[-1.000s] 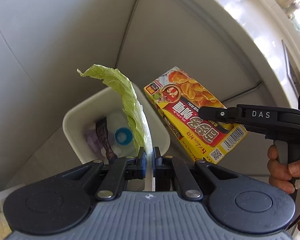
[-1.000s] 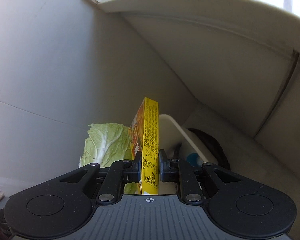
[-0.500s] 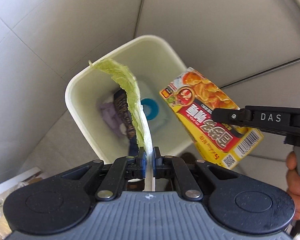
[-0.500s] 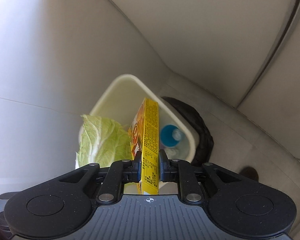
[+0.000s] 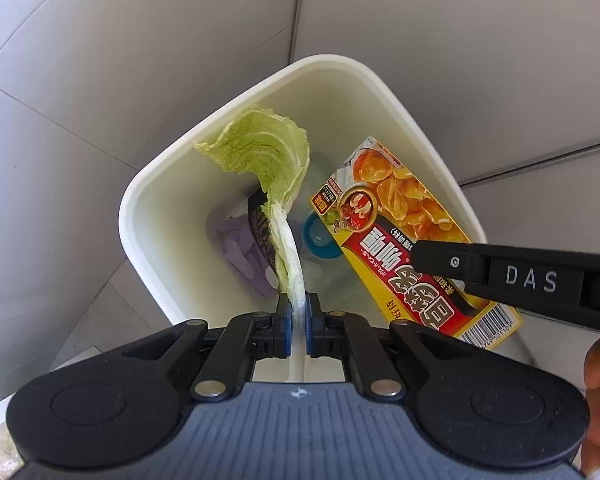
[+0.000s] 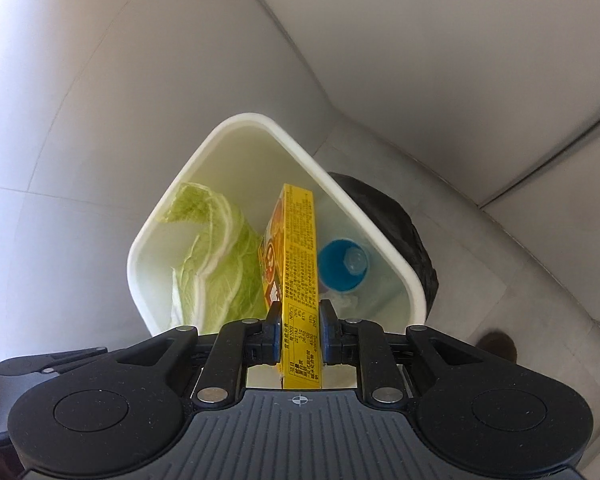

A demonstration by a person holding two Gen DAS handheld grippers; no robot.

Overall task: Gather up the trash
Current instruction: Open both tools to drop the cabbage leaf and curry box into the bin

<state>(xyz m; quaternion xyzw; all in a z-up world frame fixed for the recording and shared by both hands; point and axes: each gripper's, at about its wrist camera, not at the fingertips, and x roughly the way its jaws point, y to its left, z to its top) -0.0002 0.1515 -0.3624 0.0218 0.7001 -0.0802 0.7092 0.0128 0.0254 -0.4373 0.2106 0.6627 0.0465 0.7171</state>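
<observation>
Hanging over the open white bin (image 5: 140, 200), the left gripper (image 5: 298, 320) is clenched on the pale stalk of a cabbage leaf (image 5: 268, 160), whose green frill droops into the bin's left side above purple scraps (image 5: 236, 248) and a dark wrapper (image 5: 262, 220). Right of the leaf, the right gripper (image 6: 300, 332) grasps a yellow food box (image 6: 300, 248) by its narrow sides, the box tilted edge-on inside the bin mouth. Farther right, low in the bin, lies a plastic bottle with a blue cap (image 6: 342, 266); a black bag (image 6: 396, 220) sits just outside the bin's right wall.
</observation>
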